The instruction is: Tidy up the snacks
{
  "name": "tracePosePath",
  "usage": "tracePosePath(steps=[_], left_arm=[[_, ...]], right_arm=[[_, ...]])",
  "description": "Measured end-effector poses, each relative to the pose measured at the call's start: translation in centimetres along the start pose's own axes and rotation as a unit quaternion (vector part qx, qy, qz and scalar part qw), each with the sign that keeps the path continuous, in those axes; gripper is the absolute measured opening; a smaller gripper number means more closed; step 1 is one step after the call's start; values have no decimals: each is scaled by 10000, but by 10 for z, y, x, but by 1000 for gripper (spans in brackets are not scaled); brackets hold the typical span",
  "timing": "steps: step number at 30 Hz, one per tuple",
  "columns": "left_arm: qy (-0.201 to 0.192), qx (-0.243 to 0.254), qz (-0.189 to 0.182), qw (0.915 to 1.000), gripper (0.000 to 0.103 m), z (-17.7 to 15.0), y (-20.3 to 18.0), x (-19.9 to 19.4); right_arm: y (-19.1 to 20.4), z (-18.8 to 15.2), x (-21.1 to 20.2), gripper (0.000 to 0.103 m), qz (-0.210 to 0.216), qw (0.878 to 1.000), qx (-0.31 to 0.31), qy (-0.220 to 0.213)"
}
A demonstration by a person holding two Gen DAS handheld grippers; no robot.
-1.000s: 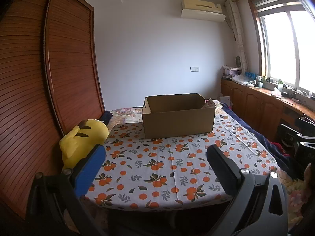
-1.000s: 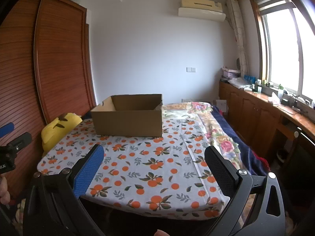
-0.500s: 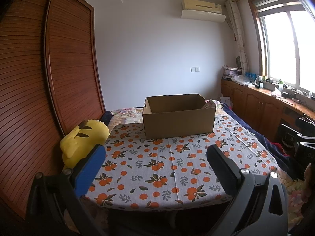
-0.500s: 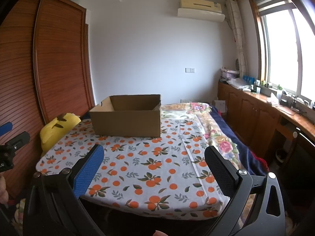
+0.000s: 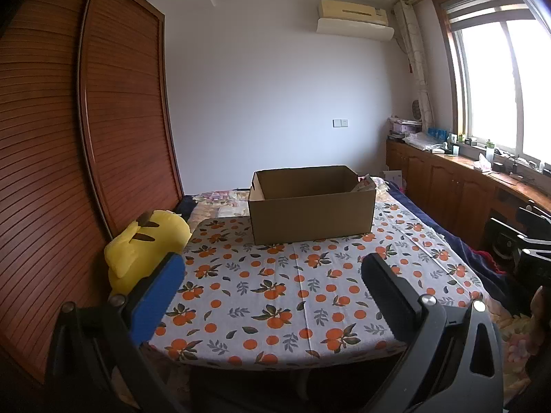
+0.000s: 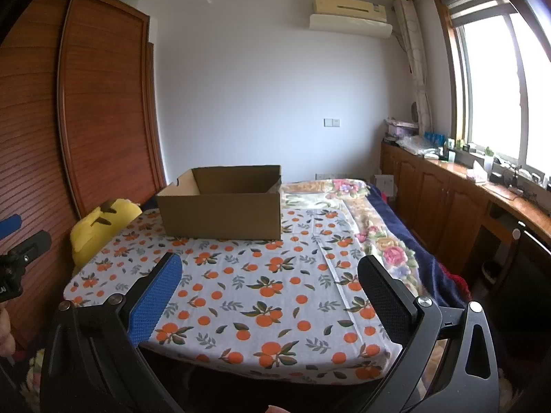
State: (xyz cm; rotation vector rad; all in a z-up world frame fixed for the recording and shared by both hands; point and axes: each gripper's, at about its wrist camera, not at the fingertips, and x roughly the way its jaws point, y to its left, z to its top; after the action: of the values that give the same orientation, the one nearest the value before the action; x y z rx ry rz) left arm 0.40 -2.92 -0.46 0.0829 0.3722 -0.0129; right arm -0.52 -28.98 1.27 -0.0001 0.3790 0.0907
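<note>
While both grippers hover near the bench (image 5: pixel 275 296) edge | yellow plush (image 5: pixel 144 244) far left | left gripper (image 5: pixel 272 272) fingers apart, holding nothing | cardboard box (image 5: pixel 311 215) far centre | right gripper (image 6: pixel 268 272) fingers apart, holding nothing

A table (image 5: pixel 296 296) covered by a white cloth printed with oranges and leaves stood in the middle of the room, its near edge rounded. An open brown cardboard box (image 5: pixel 311 218) sat on the far end of the cloth, flaps up, its contents hidden apart from a bit of pale packaging at its right inner corner. The rest of the cloth lay bare. A yellow plush toy (image 5: pixel 144 247) rested against the table's left edge, beside the wooden wardrobe.
</note>
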Motion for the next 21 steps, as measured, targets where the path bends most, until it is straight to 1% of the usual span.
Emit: tracePosePath(steps=[21], left_arm=[[-46, -53, 18, 10000, 103, 4, 6, -2]], right_arm=[[1, 1, 0, 103, -8, 10000, -15, -15]])
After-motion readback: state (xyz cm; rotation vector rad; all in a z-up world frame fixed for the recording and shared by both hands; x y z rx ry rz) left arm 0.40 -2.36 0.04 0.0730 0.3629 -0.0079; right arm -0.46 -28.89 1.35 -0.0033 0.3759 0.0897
